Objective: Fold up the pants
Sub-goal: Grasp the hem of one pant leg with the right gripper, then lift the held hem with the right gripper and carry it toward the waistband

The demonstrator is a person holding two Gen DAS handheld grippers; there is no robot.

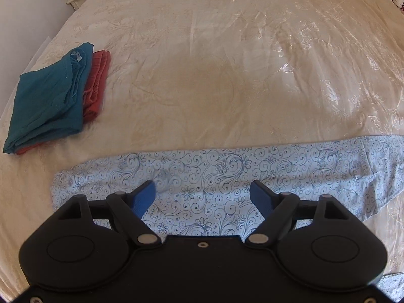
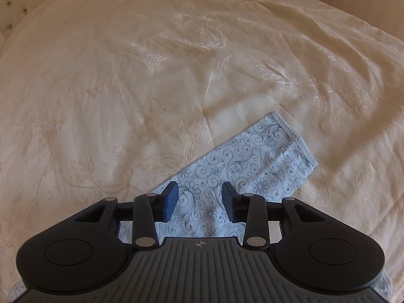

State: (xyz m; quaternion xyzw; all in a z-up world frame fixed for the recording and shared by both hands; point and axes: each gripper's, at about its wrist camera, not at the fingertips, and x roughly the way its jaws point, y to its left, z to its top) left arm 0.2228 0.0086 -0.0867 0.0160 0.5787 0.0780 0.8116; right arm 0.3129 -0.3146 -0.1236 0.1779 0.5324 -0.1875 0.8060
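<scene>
Pants (image 1: 227,176), pale blue with a dark floral scroll print, lie flat on the cream bedspread (image 1: 202,63) in the left wrist view, stretched as a long band from left to right, which suits a fold along their length. The left gripper (image 1: 203,198) hangs above the band with its 2 blue pads (image 1: 144,198) spread wide and nothing between them but the cloth below; no pinch shows. Well apart at the left sit 2 folded garments, a teal one (image 1: 48,103) stacked on a red one (image 1: 97,85), probably finished pieces set aside to keep the working area free. In the right wrist view, the hem (image 2: 295,139) of 1 leg reaches up and right over the bedspread and lies flat. The right gripper (image 2: 200,200) points steeply down over that leg, its jaws partly apart and straddling the fabric without pressing it, likely lined up to take the leg for a fold toward the other end.
</scene>
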